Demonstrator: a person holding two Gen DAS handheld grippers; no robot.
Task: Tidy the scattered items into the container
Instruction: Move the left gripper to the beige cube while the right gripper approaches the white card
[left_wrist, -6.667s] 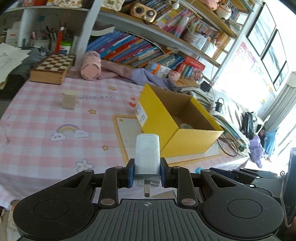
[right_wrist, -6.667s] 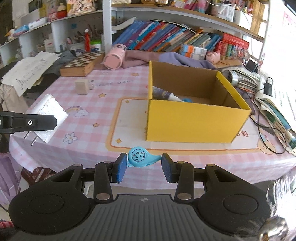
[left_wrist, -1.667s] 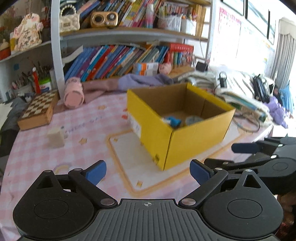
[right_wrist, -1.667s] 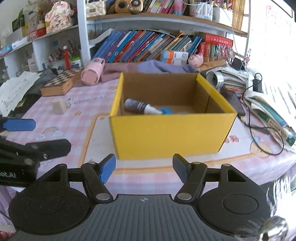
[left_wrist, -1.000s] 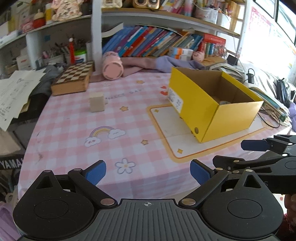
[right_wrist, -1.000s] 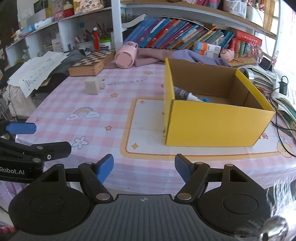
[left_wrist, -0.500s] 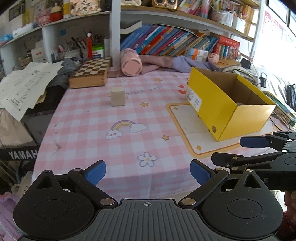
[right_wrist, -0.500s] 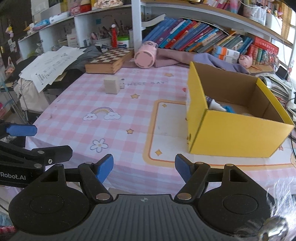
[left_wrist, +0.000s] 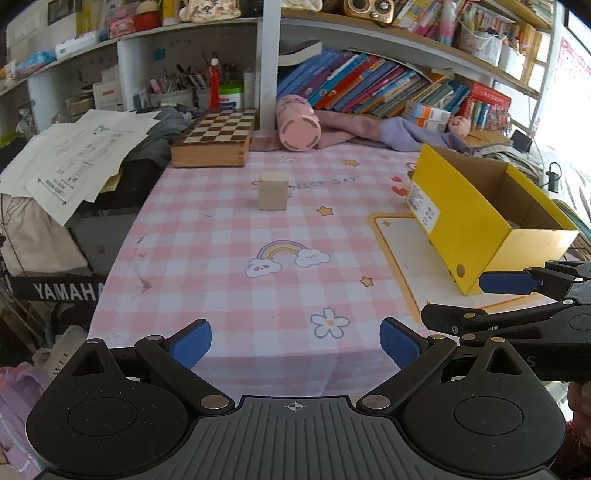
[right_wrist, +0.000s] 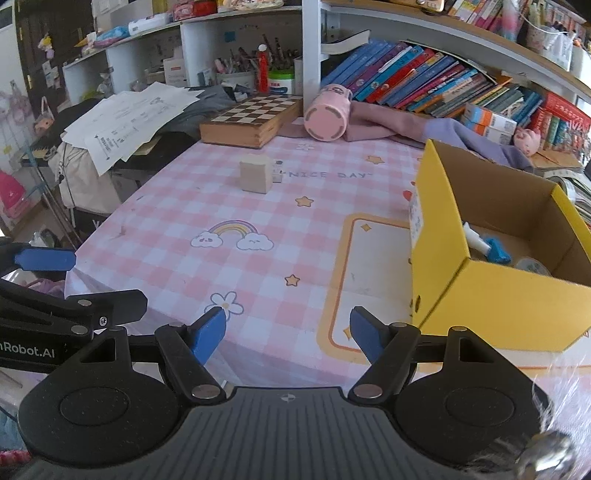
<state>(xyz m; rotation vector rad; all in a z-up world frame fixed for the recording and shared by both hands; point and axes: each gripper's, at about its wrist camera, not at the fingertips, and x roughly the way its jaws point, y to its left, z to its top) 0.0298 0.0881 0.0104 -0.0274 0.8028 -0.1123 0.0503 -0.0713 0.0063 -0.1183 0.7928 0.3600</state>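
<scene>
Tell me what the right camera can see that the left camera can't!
Only the right wrist view looks down into the yellow box: a blue toy and a white-tipped bottle lie on its floor, and a small white thing stands behind the beige block.

Only the left wrist view shows the white label on the box's side and the YAMAHA lettering beside the table.

Both show the block, the chessboard box, the pink cup lying on its side, the rainbow print, and open, empty tongs: left tongs, right tongs.
</scene>
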